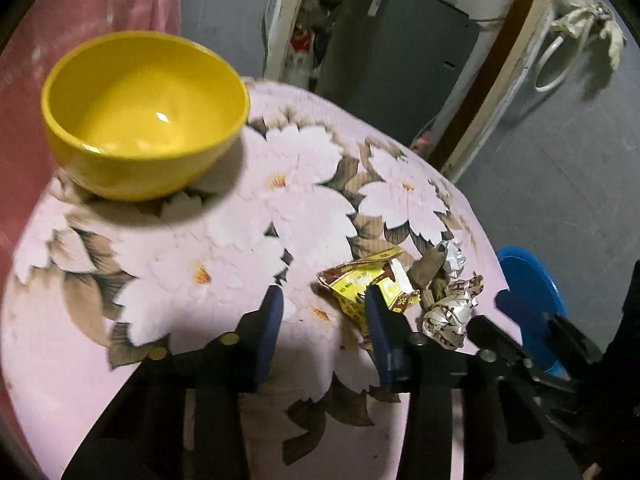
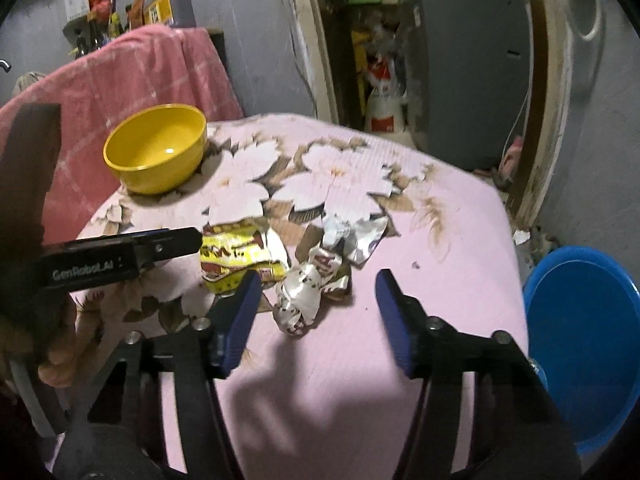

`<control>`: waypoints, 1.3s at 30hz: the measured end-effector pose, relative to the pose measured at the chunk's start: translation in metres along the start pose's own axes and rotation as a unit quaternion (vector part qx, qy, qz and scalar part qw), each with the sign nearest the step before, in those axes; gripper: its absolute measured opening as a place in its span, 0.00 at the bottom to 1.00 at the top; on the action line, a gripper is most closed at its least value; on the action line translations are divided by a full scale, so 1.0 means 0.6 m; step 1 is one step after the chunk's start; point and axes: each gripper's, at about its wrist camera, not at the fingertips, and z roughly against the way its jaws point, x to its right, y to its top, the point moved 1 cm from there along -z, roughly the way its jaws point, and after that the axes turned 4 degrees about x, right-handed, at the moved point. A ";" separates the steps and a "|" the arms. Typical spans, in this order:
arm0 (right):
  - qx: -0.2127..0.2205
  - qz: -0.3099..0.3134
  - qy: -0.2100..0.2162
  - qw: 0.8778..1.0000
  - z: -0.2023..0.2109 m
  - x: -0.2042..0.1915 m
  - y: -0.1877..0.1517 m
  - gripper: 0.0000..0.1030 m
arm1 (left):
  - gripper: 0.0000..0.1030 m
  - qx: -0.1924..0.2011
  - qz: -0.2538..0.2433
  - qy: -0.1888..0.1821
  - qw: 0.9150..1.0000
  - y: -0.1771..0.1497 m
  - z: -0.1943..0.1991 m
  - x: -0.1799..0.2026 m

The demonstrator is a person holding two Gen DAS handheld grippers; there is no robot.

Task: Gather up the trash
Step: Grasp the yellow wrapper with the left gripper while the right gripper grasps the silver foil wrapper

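Crumpled wrappers lie together on the pink floral tablecloth (image 1: 180, 248): a yellow-and-red snack wrapper (image 1: 368, 280) (image 2: 240, 252), a crumpled white-and-brown wrapper (image 1: 452, 312) (image 2: 304, 296) and a silver foil piece (image 1: 454, 258) (image 2: 356, 236). My left gripper (image 1: 324, 300) is open, low over the cloth, its right finger touching or just over the yellow wrapper's near edge. My right gripper (image 2: 316, 284) is open, with the white-and-brown wrapper between its fingertips, untouched. The left gripper also shows at the left of the right wrist view (image 2: 120, 256).
A yellow bowl (image 1: 144, 116) (image 2: 158, 148) stands empty at the table's far left. A blue bin (image 2: 584, 344) (image 1: 528, 300) sits on the floor beside the table's right edge. A pink cloth (image 2: 120, 80) drapes behind the bowl. A doorway with clutter lies beyond.
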 end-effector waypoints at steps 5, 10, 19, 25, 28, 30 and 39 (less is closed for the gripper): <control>-0.021 -0.003 0.009 1.000 -0.016 0.003 -0.006 0.68 | 0.29 -0.021 0.020 -0.024 0.999 0.002 -0.013 -0.003; -0.036 0.003 0.017 0.999 -0.029 0.002 -0.008 0.64 | 0.25 -0.041 0.039 -0.042 0.998 0.005 -0.025 -0.003; -0.055 0.006 0.042 0.998 -0.044 0.000 -0.007 0.48 | 0.11 -0.043 0.052 -0.063 0.996 0.003 -0.020 0.004; -0.037 0.018 0.046 0.998 -0.025 -0.012 -0.009 0.46 | 0.09 -0.028 0.050 -0.060 0.997 -0.001 0.005 0.005; -0.021 0.015 0.050 0.998 -0.007 -0.013 -0.010 0.46 | 0.08 -0.009 0.044 -0.053 0.998 -0.006 0.028 0.001; -0.004 0.010 0.055 0.998 0.011 -0.012 -0.010 0.46 | 0.08 0.003 0.046 -0.054 0.997 -0.009 0.043 0.001; 0.106 0.013 0.045 0.993 0.117 -0.018 0.012 0.46 | 0.08 0.089 0.040 -0.072 0.993 -0.014 0.124 0.035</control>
